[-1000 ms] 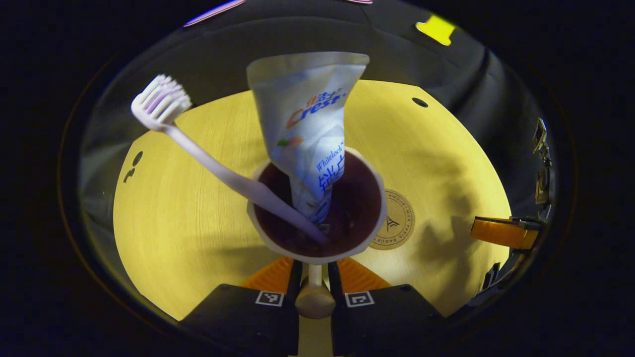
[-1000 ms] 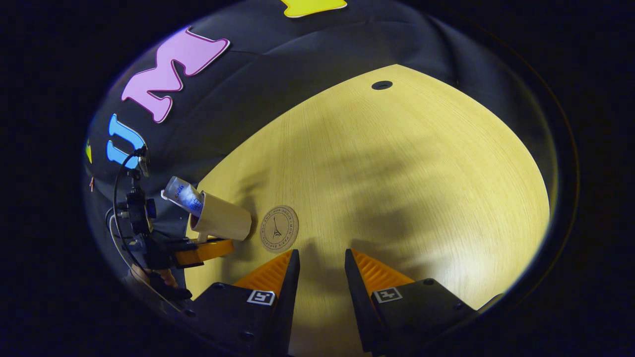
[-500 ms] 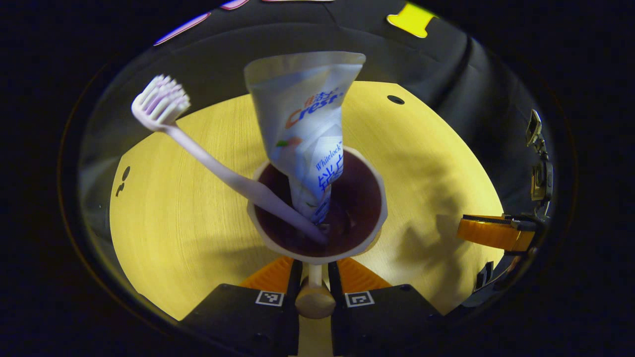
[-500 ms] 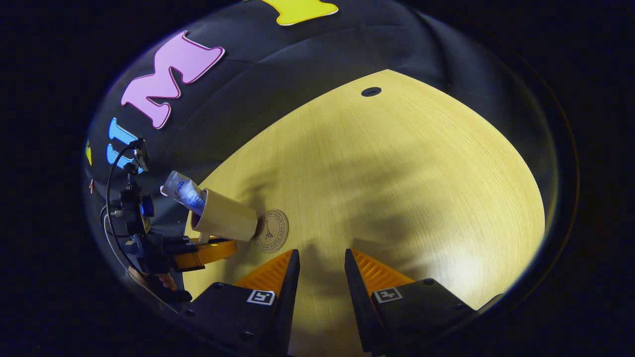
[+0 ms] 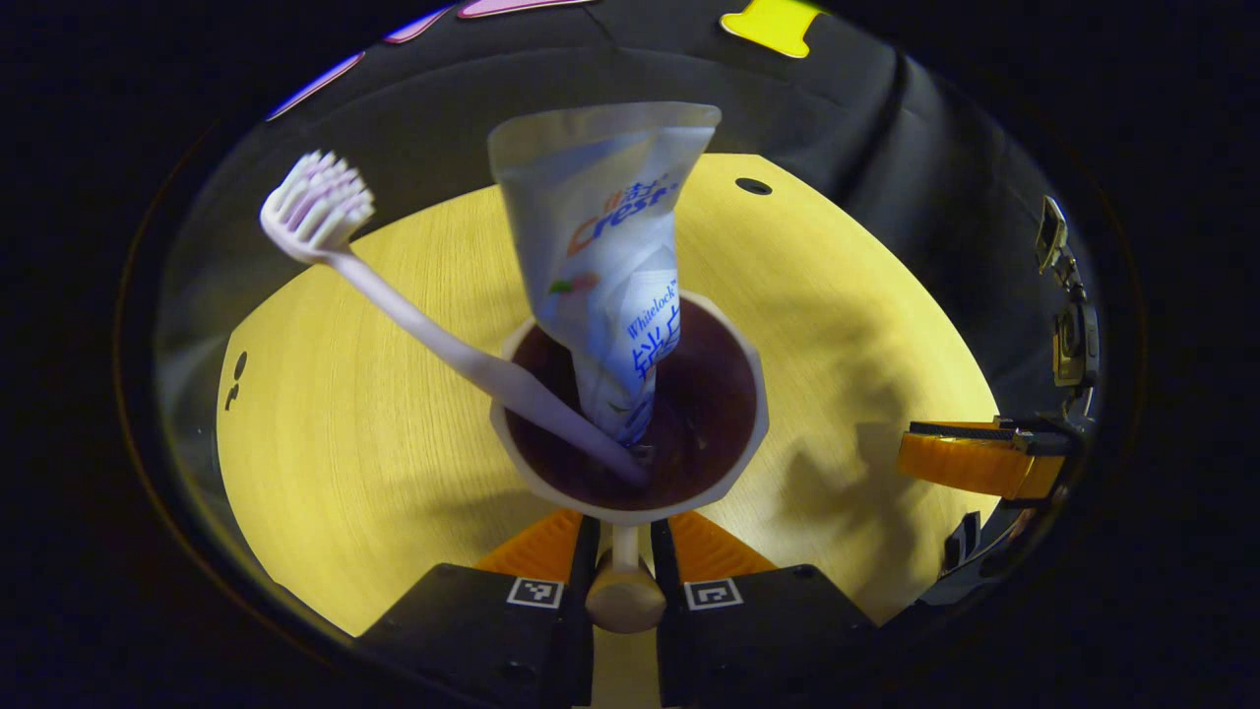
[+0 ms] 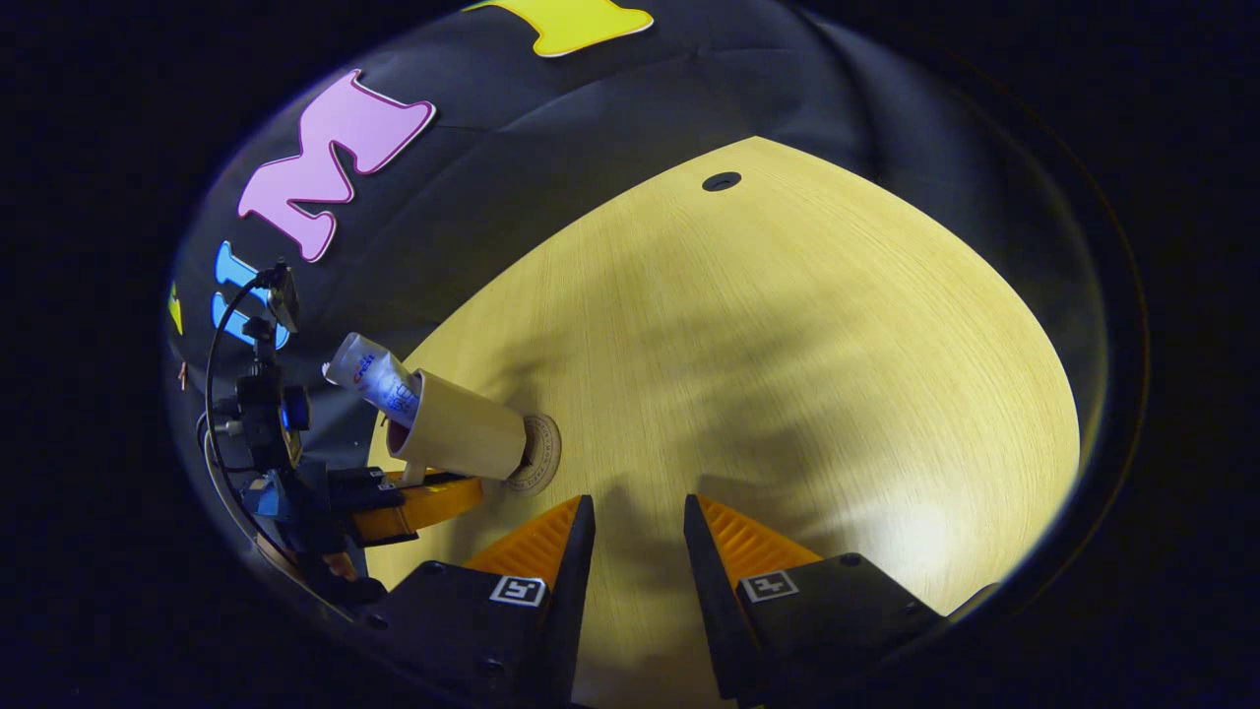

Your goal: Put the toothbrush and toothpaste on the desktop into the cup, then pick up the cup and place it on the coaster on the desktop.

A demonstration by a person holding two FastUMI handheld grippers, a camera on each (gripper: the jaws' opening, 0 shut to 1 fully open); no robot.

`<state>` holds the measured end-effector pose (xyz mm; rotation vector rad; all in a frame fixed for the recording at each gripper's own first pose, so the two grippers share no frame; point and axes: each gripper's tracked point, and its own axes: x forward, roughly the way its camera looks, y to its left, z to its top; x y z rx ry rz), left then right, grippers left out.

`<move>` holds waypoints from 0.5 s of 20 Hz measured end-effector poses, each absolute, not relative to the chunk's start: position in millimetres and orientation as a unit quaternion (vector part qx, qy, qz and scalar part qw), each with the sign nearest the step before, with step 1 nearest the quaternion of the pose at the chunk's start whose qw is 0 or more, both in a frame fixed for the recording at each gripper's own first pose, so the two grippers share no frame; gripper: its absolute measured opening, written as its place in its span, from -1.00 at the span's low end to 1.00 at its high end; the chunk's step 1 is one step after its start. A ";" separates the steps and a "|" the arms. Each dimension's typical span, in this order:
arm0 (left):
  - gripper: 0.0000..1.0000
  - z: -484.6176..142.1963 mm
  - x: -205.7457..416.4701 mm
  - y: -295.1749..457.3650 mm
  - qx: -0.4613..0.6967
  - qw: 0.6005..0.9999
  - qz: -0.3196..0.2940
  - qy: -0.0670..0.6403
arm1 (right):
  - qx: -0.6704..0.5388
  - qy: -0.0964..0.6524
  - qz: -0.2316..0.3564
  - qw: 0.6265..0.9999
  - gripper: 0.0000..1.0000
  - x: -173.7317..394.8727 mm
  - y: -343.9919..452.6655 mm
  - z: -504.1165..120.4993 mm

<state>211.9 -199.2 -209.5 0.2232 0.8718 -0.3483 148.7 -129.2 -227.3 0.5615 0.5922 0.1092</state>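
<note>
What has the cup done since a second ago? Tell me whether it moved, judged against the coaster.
Yes. In the right gripper view the cup, held by the left claw, has shifted toward and partly over the coaster, which it earlier sat beside.

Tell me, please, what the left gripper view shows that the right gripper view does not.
The left gripper view gives the toothbrush leaning out of the cup, the cup's dark inside, and the left gripper shut on the cup's handle. The right gripper view gives the coaster, partly hidden behind the cup's base, the cup's outer wall, and the open right gripper up close. Both show the cup, the toothpaste standing in it, and the desktop.
</note>
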 end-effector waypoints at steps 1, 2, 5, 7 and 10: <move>-0.40 -211.2 211.1 -200.3 0.109 0.885 -0.168 0.421 | 0.272 0.289 0.052 0.916 0.13 147.2 -129.9 -228.3; -0.39 -212.3 210.6 -201.7 0.111 0.884 -0.168 0.422 | 0.273 0.288 0.052 0.917 0.13 147.1 -130.3 -228.3; -0.39 -217.1 209.2 -207.5 0.119 0.882 -0.167 0.423 | 0.274 0.288 0.052 0.916 0.13 145.7 -130.7 -229.6; -0.39 -218.5 210.0 -210.6 0.119 0.883 -0.167 0.423 | 0.273 0.287 0.052 0.917 0.13 143.6 -131.5 -229.6; -0.39 -219.7 210.8 -209.6 0.121 0.882 -0.165 0.424 | 0.277 0.286 0.051 0.916 0.13 141.1 -132.4 -228.0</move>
